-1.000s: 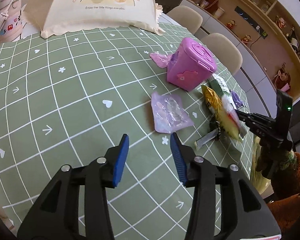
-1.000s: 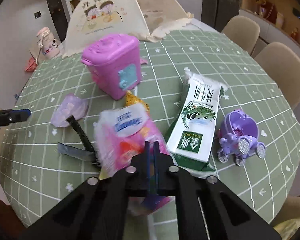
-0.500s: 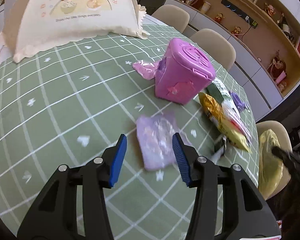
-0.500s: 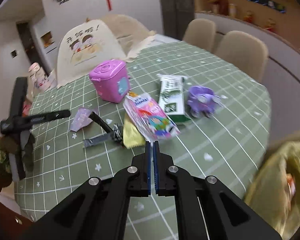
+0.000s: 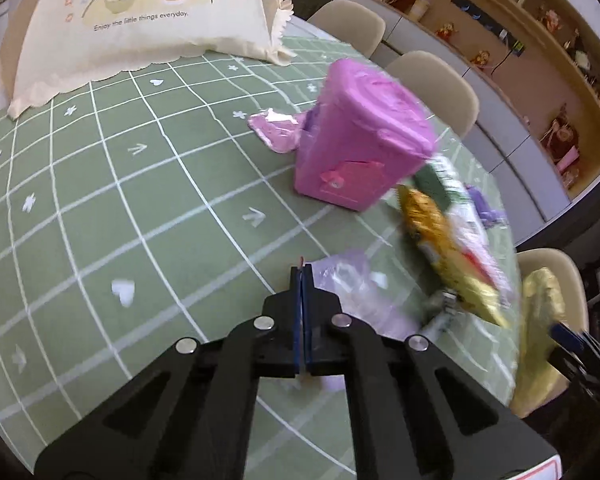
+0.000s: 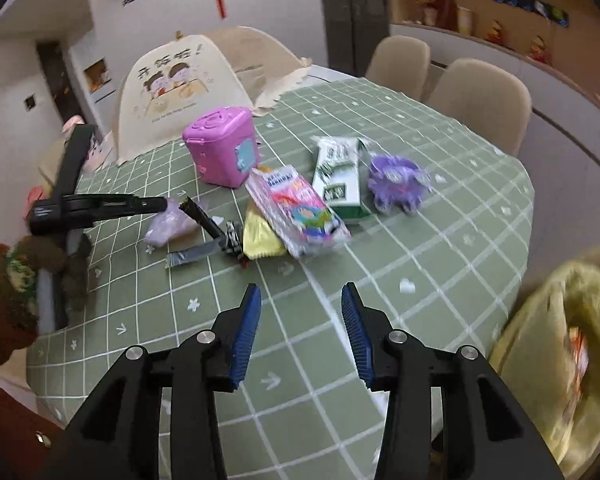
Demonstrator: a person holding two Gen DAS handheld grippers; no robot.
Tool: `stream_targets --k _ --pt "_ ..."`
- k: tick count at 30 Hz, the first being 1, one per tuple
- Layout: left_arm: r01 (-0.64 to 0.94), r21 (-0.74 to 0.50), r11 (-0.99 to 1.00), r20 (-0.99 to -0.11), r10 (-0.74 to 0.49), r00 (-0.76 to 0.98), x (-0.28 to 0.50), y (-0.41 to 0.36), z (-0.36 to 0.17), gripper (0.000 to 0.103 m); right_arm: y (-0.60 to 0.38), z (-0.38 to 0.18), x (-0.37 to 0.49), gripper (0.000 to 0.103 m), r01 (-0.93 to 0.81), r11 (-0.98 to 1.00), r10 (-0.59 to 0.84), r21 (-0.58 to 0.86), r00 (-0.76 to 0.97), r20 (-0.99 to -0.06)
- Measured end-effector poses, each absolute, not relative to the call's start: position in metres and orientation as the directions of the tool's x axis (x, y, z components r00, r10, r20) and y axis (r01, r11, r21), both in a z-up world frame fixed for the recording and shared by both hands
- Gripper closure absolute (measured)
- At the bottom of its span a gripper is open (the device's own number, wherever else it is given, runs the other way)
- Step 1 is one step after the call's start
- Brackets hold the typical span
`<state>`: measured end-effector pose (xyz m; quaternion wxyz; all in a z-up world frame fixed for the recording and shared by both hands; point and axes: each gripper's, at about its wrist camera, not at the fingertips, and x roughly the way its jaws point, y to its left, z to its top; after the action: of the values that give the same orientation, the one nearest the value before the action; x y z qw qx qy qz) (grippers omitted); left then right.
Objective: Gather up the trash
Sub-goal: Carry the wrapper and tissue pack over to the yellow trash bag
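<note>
Left wrist view: the left gripper (image 5: 301, 270) has just snapped closed, its blue pads pressed flat together. A sliver of pinkish film peeks out at the tips, and the crinkly lilac wrapper (image 5: 350, 284) lies immediately to their right on the green checked tablecloth (image 5: 100, 208); whether the pads really pinch its edge cannot be told for sure. The wrapper is thin, glossy, translucent plastic with bubble-like dimples. Beyond it stands a boxy pink plastic bin (image 5: 360, 148) with a moulded lid, and a second pink wrapper (image 5: 276, 130) lies crumpled behind it. To the right lies a shiny gold snack packet (image 5: 448, 256), blurred. A cream fabric food cover (image 5: 140, 20) stands at the far end.

Right wrist view: the right gripper (image 6: 300, 332) has just been opening and now stands moderately wide, with nothing between its ribbed blue pads, above bare cloth. Ahead lie a pink printed snack bag (image 6: 300, 208), a yellow packet (image 6: 260, 240), a green-and-white packet (image 6: 338, 178), a purple toy carriage (image 6: 398, 180) and a black folding tool (image 6: 208, 232). The other gripper reaches the lilac wrapper at the left. A yellow bag (image 6: 560, 340) hangs at the table's right edge.
</note>
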<state>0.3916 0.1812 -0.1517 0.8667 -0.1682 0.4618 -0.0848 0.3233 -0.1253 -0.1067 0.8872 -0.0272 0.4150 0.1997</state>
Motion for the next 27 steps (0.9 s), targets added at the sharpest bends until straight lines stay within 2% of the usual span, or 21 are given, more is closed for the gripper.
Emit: stream_targets --k 6,12,14,17,22,27 --pt "-0.007 -0.351 0.936 -0.757 -0.280 0.591 0.341 0.167 -0.119 0.102 -0.102 -0.108 0.368 0.063 -0.510 0.852 0.425 0.118 0.543 -0.724" --pt "-0.041 -0.313 0.949 -0.740 -0.217 0.637 0.303 0.161 -0.089 0.102 -0.054 -0.131 0.409 0.063 -0.607 0.794 0.419 0.041 0.496 -0.760" --pt "-0.049 -0.302 0.952 -0.734 -0.199 0.650 0.295 0.161 -0.080 0.102 -0.046 -0.140 0.421 0.077 -0.613 0.790 0.395 0.027 0.474 -0.787" --pt "-0.047 -0.279 0.959 -0.724 -0.178 0.667 0.288 0.158 -0.070 0.102 -0.048 -0.137 0.427 0.090 -0.604 0.796 0.393 0.041 0.465 -0.793" --pt "-0.011 -0.278 0.961 -0.691 -0.191 0.697 0.292 0.147 -0.051 0.102 -0.073 -0.094 0.411 0.093 -0.592 0.801 0.457 0.093 0.502 -0.735" --pt "0.090 -0.276 0.957 -0.650 -0.255 0.716 0.312 0.116 -0.031 0.102 -0.121 -0.051 0.380 0.093 -0.531 0.842 0.448 0.096 0.589 -0.673"
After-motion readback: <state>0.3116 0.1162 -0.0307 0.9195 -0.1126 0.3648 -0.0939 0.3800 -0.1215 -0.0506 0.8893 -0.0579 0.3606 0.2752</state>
